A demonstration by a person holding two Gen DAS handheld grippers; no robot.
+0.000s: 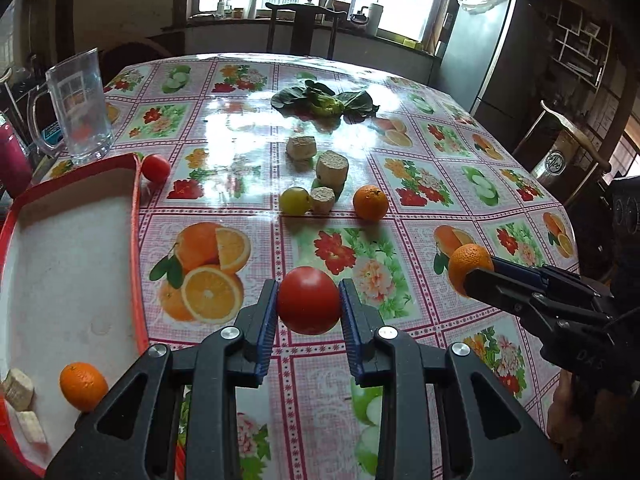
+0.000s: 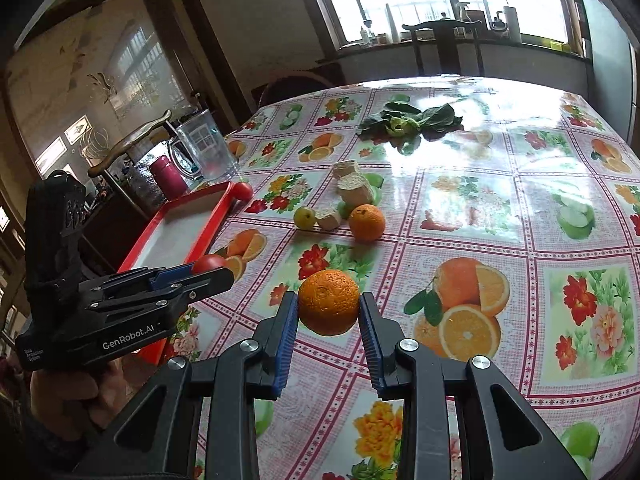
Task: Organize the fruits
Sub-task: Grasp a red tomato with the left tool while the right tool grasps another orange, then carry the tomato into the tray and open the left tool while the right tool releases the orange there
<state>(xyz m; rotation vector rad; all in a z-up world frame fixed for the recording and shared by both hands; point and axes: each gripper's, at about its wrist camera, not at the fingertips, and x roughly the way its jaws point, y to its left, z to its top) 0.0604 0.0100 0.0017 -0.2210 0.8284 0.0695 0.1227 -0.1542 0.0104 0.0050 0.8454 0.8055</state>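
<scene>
Both round fruits could have slipped from the smooth pads if either squeeze eased, then rolled across the glossy worktop (image 1: pixel 248 128). The left gripper (image 1: pixel 308 300) pinched a tomato (image 1: pixel 308 301) between its 2 fingers; the right gripper (image 2: pixel 328 304) pinched an orange (image 2: pixel 329 302) likewise. Leftward, the red tray (image 1: pixel 136 216) already held 1 orange. Farther off lay another orange (image 1: pixel 371 202), a green fruit (image 1: pixel 295 200) and a second tomato (image 1: pixel 155 168).
</scene>
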